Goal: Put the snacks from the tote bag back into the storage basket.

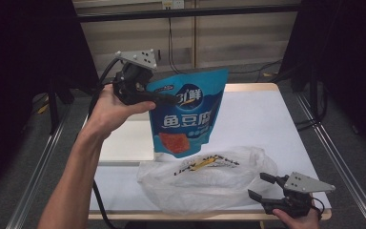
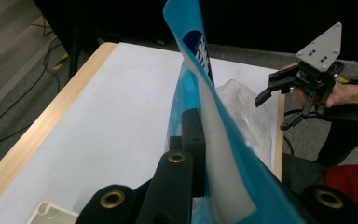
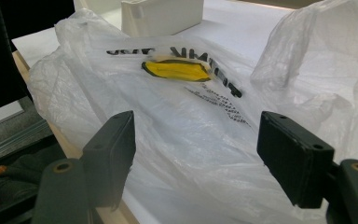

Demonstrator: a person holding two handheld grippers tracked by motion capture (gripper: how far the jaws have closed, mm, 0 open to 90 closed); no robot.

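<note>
A blue snack pouch (image 1: 190, 114) with a white label and a red picture hangs upright above the table. My left gripper (image 1: 168, 99) is shut on the pouch's upper left edge. In the left gripper view the jaws (image 2: 200, 126) clamp the pouch (image 2: 228, 158) edge-on. Below it lies a crumpled clear plastic bag (image 1: 205, 179) with black print and a yellow mark. My right gripper (image 1: 262, 186) stands open at the table's front right corner, beside the bag. In the right gripper view the bag (image 3: 191, 112) lies just ahead of the wide-apart jaws (image 3: 196, 144), untouched by the pads.
A white rectangular tray (image 1: 126, 140) rests on the white table (image 1: 262, 119) left of the bag, and it appears behind the bag in the right gripper view (image 3: 163, 16). Dark curtains and metal rails flank the table. Cables trail on the floor behind.
</note>
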